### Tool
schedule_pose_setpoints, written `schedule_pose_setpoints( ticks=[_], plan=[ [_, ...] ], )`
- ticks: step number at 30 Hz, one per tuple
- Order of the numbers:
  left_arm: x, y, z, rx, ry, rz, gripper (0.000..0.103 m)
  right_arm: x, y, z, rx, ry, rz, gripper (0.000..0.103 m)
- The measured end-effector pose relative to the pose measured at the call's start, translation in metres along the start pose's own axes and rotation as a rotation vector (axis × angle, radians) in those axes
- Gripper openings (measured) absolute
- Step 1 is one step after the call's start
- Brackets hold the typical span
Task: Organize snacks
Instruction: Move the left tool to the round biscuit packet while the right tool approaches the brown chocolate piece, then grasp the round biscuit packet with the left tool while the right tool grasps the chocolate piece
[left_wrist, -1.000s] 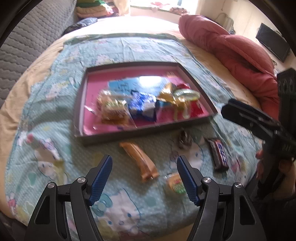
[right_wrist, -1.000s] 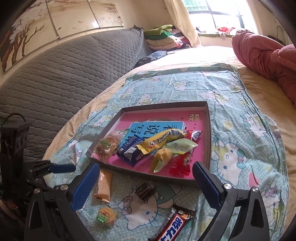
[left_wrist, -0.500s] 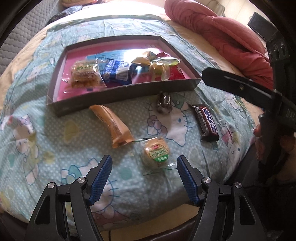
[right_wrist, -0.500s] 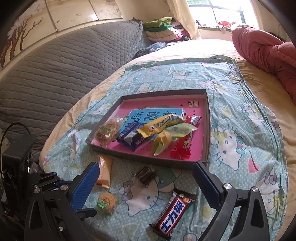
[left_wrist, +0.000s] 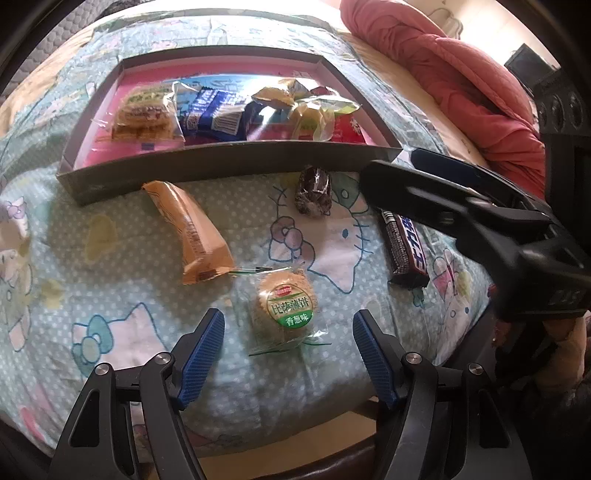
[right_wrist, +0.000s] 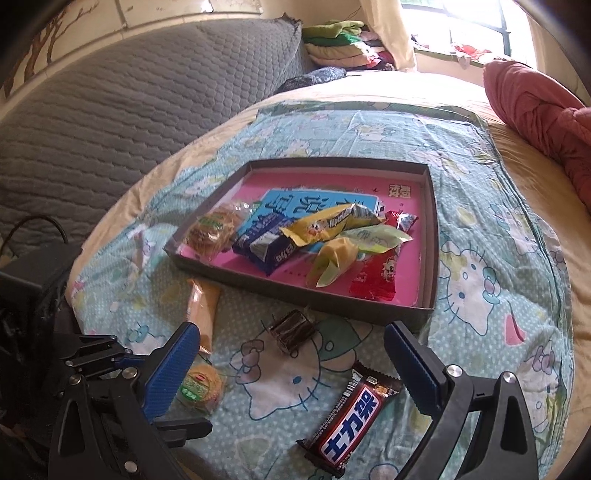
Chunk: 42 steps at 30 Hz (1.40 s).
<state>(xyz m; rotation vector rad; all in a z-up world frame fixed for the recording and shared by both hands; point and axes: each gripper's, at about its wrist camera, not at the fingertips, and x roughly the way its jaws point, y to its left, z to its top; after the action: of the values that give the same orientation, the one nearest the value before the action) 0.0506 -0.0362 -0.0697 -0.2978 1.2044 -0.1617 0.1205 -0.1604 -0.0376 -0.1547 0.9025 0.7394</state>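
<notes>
Left gripper: your left gripper (left_wrist: 288, 354) hangs with its blue-padded jaws spread wide and nothing pinched; the pads stand apart from the wrapper on both sides.
Round biscuit: the round tan biscuit in a clear wrapper with a green label (left_wrist: 283, 309) lies on the bedsheet between your left jaws, just ahead of the tips; in your right view it sits at 8 o'clock (right_wrist: 199, 386), partly behind the left pad.
Right gripper: your right gripper (right_wrist: 291, 369) is also spread open and empty, poised over the sheet near the tray's front wall.
Chocolate bar: the dark brown chocolate bar with a red and blue label (right_wrist: 351, 413) lies flat at 5 o'clock in your right view, between the right jaws but touching neither pad.
Dark candy: the small dark sweet in clear film (right_wrist: 291, 331) rests at the centre of that view, just before the tray.
Orange stick pack: the long orange wrapped snack (left_wrist: 190, 230) lies at 10 o'clock of the biscuit, its top end near the tray wall.
Tray: the shallow grey cardboard tray with a pink floor (right_wrist: 430, 240) sits at 12 o'clock, holding a pile of wrapped snacks (right_wrist: 295, 243).
Surface: everything rests on a pale blue cartoon-cat bedsheet (right_wrist: 480, 295).
Hand: your right hand (left_wrist: 565, 343) shows at 4 o'clock in the left view, under its gripper.
</notes>
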Motion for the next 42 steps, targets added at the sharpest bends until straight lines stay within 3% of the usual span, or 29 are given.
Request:
schedule_pose_setpoints(
  ticks=[8,13,22,28,42],
  plan=[
    [0.008,0.002,0.000,-0.025,-0.007,-0.013,0.074,0.038,0.014,-0.001,-0.157,0.096,-0.050,0.071],
    [0.010,0.004,0.000,-0.029,-0.009,-0.014,0.073,0.055,0.016,-0.001,-0.209,0.131,-0.024,0.055],
    [0.014,0.002,0.002,-0.036,-0.008,0.017,0.071,0.068,0.019,-0.004,-0.236,0.164,-0.021,0.039],
    [0.021,0.001,0.009,-0.036,-0.005,0.066,0.044,0.067,0.020,-0.004,-0.214,0.168,0.010,0.039],
    [-0.008,-0.002,-0.004,0.014,-0.025,0.017,0.041,0.041,0.013,-0.005,-0.116,0.130,0.052,0.039]
  ],
)
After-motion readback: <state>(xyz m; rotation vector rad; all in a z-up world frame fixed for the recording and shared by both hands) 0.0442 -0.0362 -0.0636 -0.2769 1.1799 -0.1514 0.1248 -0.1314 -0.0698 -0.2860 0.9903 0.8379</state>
